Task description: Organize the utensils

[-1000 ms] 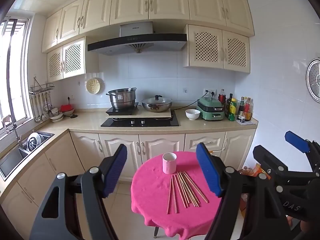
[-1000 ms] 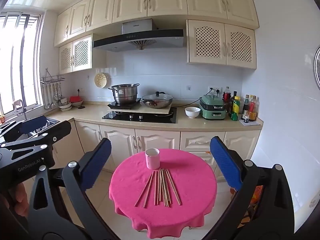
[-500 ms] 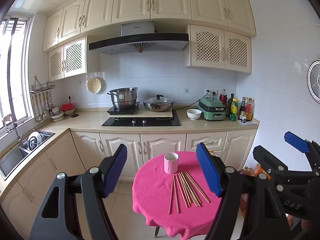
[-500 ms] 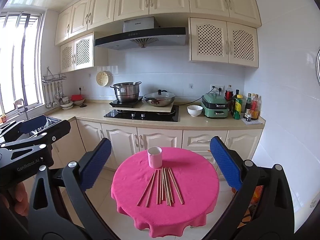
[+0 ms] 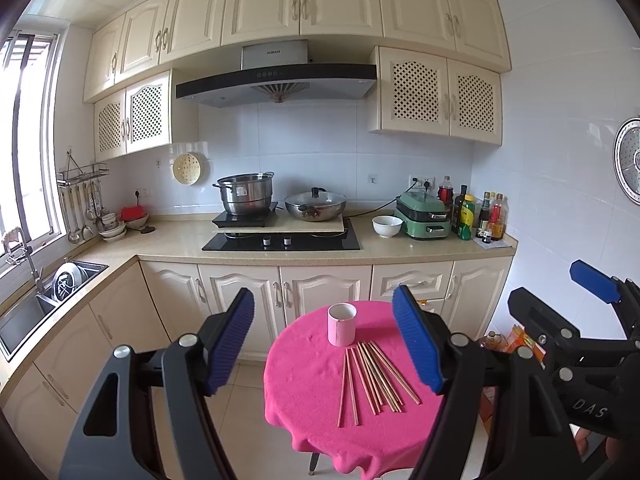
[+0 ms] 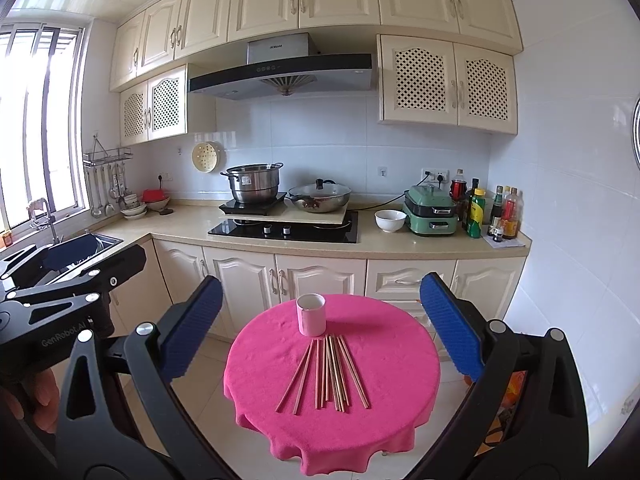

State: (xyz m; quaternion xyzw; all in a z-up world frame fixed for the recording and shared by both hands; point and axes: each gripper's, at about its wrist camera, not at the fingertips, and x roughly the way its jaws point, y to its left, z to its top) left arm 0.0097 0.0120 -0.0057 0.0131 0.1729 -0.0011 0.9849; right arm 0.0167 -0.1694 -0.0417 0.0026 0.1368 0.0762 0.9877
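Right wrist view: wooden chopsticks [image 6: 326, 370] lie fanned on the pink-clothed round counter [image 6: 400, 364], their far ends just beside an upright pink cup [image 6: 311, 315], the likely holder for them. Right claw [image 6: 320, 328] hangs above and well short of the counter, jaws spread wide and empty, framing the set for an approach. Left claw [image 5: 324, 344], likewise wide apart and empty, hovers alongside; no chopstick is in the cup yet
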